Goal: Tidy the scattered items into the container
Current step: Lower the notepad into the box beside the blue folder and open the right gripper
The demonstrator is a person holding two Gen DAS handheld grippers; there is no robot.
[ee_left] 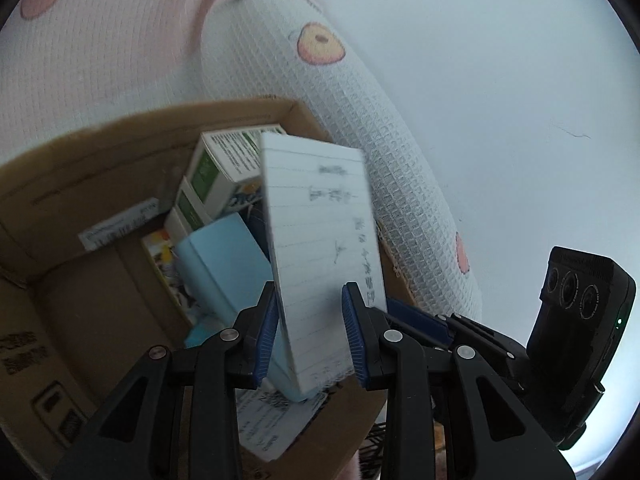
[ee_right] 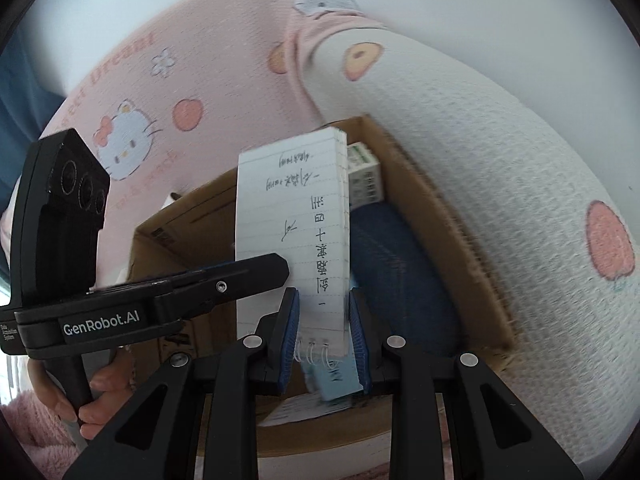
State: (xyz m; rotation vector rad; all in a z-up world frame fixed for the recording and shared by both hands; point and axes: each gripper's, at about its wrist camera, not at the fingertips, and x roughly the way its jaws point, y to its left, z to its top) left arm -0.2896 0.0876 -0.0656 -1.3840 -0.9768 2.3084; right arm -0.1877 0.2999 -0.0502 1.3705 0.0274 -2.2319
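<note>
A spiral notepad with lined, handwritten pages [ee_left: 324, 240] stands on end over an open cardboard box [ee_left: 80, 184]. My left gripper [ee_left: 310, 336] has its blue pads on either side of the pad's lower part. My right gripper [ee_right: 326, 336] is shut on the pad's spiral-bound end [ee_right: 294, 236]. The left gripper's finger [ee_right: 224, 280] lies against the page in the right wrist view. The box [ee_right: 452, 224] holds green-and-white cartons [ee_left: 224, 168], a light blue book [ee_left: 224, 268] and printed papers.
A pink and white quilted sleeve with peach prints [ee_left: 360, 128] curves behind the box. A pale wall [ee_left: 500, 80] is at the right. A dark blue item [ee_right: 400, 280] lies in the box. A hand [ee_right: 100, 396] grips the left handle over pink fleece.
</note>
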